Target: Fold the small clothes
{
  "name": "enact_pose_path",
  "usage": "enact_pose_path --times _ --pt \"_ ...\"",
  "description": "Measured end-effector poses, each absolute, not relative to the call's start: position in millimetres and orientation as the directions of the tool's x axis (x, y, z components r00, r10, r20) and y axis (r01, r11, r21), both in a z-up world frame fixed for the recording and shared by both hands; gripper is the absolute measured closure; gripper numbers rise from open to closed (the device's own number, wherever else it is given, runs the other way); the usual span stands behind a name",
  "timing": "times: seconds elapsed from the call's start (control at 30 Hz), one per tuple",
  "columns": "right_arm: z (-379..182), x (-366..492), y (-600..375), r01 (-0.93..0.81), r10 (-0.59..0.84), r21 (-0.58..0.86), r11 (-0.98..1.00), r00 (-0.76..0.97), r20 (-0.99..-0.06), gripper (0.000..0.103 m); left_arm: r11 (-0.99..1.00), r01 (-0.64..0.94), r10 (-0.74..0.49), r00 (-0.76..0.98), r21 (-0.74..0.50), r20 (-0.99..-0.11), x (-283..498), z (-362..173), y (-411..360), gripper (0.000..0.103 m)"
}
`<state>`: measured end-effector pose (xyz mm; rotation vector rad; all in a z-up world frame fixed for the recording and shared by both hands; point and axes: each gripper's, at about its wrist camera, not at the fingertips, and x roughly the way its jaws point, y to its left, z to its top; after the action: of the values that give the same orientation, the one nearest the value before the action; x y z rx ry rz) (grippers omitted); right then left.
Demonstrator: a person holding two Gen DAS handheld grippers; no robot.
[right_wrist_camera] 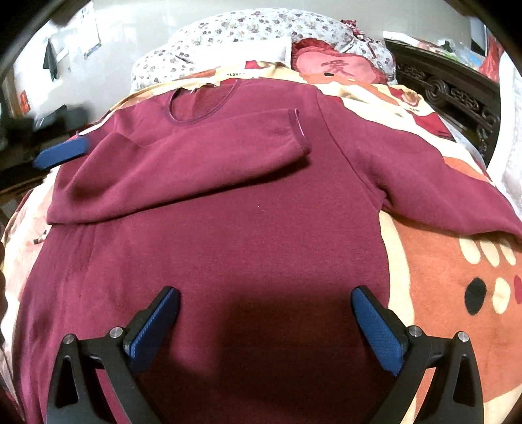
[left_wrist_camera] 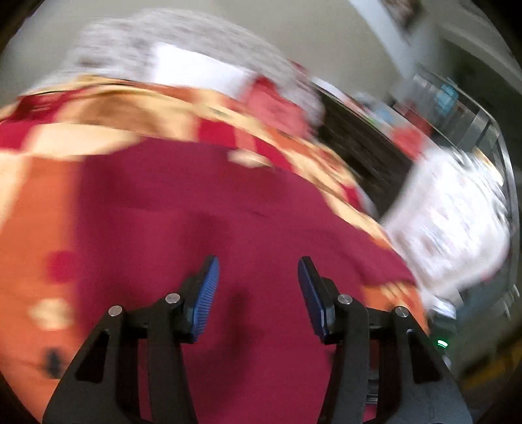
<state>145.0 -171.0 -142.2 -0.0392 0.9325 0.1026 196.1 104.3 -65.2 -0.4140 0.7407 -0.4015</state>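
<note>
Maroon long-sleeve top (right_wrist_camera: 248, 208) lies flat, front up, neck hole away from the camera, spread on a patterned orange-and-cream blanket (right_wrist_camera: 456, 293) on a bed. One sleeve (right_wrist_camera: 195, 153) is already folded in across the chest, cuff ending just below the neckline; the other sleeve (right_wrist_camera: 440, 192) is still stretched out sideways toward the bed's edge. So the step in hand looks like sleeve folding, half done. Right gripper (right_wrist_camera: 264, 323) hovers low over the hem area, jaws wide apart, nothing between them, casting a shadow on the cloth. Left gripper (left_wrist_camera: 257, 287) in its own view is above the maroon fabric, jaws parted with only cloth below, not pinching anything; that view is heavily motion-blurred. A blue finger (right_wrist_camera: 62, 151) of it shows in the right wrist view at the folded shoulder's edge. Next move likely: grab the outstretched sleeve near its cuff and lay it across the chest over the first one, then fold the body up from the hem. Floral pillow (right_wrist_camera: 248, 29) and a red cushion (right_wrist_camera: 336, 67) sit behind at the headboard.
</note>
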Motion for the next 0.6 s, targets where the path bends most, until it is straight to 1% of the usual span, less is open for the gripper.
enact_pose_path --times 0.07,0.1,0.17,0.2,0.27,0.3,0.33,0.4,0.47,0.5,0.6 --pt "-135.5 145.5 -171.0 -0.115 0.080 0.016 0.993 0.582 -0.809 0.000 0.856 0.115 -0.424 0.715 -0.504 -0.556 196.0 -70.1 133.2 0.054" --pt "-123.8 143.9 -175.2 -0.134 0.130 0.061 0.989 0.601 -0.789 0.004 0.854 0.080 -0.402 0.729 -0.513 -0.554 196.8 -73.6 144.8 0.055" --pt "-102.3 145.5 -186.9 -0.159 0.215 0.147 0.976 0.643 -0.735 0.006 0.844 0.042 -0.391 0.730 -0.535 -0.560 203.6 -82.5 158.4 0.055" --pt "-89.9 152.0 -197.4 -0.151 0.231 0.175 0.973 0.667 -0.708 0.006 0.843 0.030 -0.386 0.728 -0.536 -0.566 206.9 -87.3 161.3 0.055" --pt "-80.7 169.6 -211.9 -0.109 0.213 0.190 0.976 0.673 -0.708 0.006 0.844 0.012 -0.374 0.729 -0.536 -0.573 210.7 -93.0 161.8 0.054" --pt "-80.0 182.7 -221.5 -0.091 0.218 0.213 0.973 0.668 -0.711 0.010 0.842 -0.001 -0.368 0.731 -0.540 -0.575 211.7 -95.6 162.4 0.054" --pt "-80.8 191.8 -225.5 -0.096 0.236 0.231 0.968 0.663 -0.710 0.028 0.839 -0.009 -0.364 0.734 -0.544 -0.574 212.2 -97.8 162.6 0.054" --pt "-85.9 213.2 -231.3 -0.098 0.259 0.257 0.961 0.632 -0.730 0.048 0.833 -0.032 -0.352 0.739 -0.553 -0.574 208.6 -105.7 163.5 0.054" --pt "-94.3 230.7 -231.8 -0.108 0.289 0.283 0.953 0.604 -0.743 0.052 0.822 -0.047 -0.356 0.735 -0.568 -0.577 205.9 -115.2 163.7 0.055" --pt "-97.2 237.1 -229.3 -0.130 0.309 0.290 0.948 0.592 -0.744 0.058 0.821 -0.050 -0.354 0.737 -0.569 -0.576 203.6 -120.2 164.1 0.055" --pt "-105.7 250.5 -217.3 -0.190 0.326 0.265 0.945 0.562 -0.761 0.058 0.825 -0.044 -0.343 0.754 -0.563 -0.561 200.1 -124.9 164.5 0.053"
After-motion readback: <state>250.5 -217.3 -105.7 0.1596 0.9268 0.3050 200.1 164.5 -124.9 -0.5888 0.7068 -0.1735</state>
